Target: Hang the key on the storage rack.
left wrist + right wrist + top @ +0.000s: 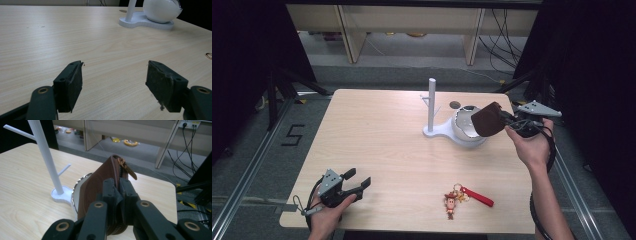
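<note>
A black numeral "5" was marked on the grey floor, at about nine o'clock from the worktop. Nothing else was legible.

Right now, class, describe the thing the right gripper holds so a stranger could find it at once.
Find the white stand with its bowl at the table's far right. Just above the bowl, the right gripper clamps a brown zipped pouch, the one dark leather item there.
</note>
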`<act>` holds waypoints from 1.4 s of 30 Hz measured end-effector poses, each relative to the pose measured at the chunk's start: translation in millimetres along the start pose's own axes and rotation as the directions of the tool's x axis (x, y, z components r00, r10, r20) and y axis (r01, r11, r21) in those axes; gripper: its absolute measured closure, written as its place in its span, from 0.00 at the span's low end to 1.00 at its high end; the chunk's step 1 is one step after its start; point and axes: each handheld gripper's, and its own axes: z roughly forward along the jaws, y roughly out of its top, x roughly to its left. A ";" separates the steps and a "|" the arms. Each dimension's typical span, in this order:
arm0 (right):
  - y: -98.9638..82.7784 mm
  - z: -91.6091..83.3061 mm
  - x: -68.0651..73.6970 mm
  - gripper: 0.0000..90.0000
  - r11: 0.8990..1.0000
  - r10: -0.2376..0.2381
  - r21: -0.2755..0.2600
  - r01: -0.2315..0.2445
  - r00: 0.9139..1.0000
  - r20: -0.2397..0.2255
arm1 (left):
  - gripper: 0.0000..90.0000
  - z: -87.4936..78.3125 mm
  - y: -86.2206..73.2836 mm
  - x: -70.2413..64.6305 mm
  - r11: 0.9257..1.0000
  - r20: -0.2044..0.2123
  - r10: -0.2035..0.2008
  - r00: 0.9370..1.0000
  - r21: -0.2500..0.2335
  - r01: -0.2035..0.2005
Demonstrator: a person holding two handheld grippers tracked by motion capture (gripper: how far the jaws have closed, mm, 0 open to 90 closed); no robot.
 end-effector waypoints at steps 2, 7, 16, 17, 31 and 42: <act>-0.2 1.6 -0.3 0.94 1.000 -0.007 0.002 0.007 1.000 -0.001 | 0.31 -0.1 0.0 -0.1 1.000 -0.001 0.000 1.000 0.000 0.000; 0.2 10.4 0.5 0.94 1.000 0.002 -0.002 -0.002 1.000 -0.001 | 0.31 0.1 -0.2 0.2 1.000 0.006 -0.004 1.000 -0.006 0.004; -2.0 26.2 2.5 0.94 0.999 0.033 -0.002 -0.033 0.999 -0.001 | 0.31 0.5 -0.4 -0.6 1.000 0.001 -0.004 1.000 -0.006 0.004; -2.5 30.2 2.5 0.94 1.000 0.024 -0.003 -0.024 1.000 -0.011 | 0.31 0.5 -0.5 -0.6 1.000 0.001 -0.005 1.000 -0.007 0.005; -2.7 49.9 6.4 0.94 1.000 0.007 0.013 -0.007 1.000 -0.012 | 0.31 0.4 -0.4 -0.3 1.000 0.001 -0.009 1.000 -0.006 0.009; -7.1 64.5 10.4 0.94 0.999 -0.025 0.028 0.025 1.000 0.003 | 0.31 0.8 -0.7 0.1 1.000 0.009 -0.010 1.000 -0.013 0.010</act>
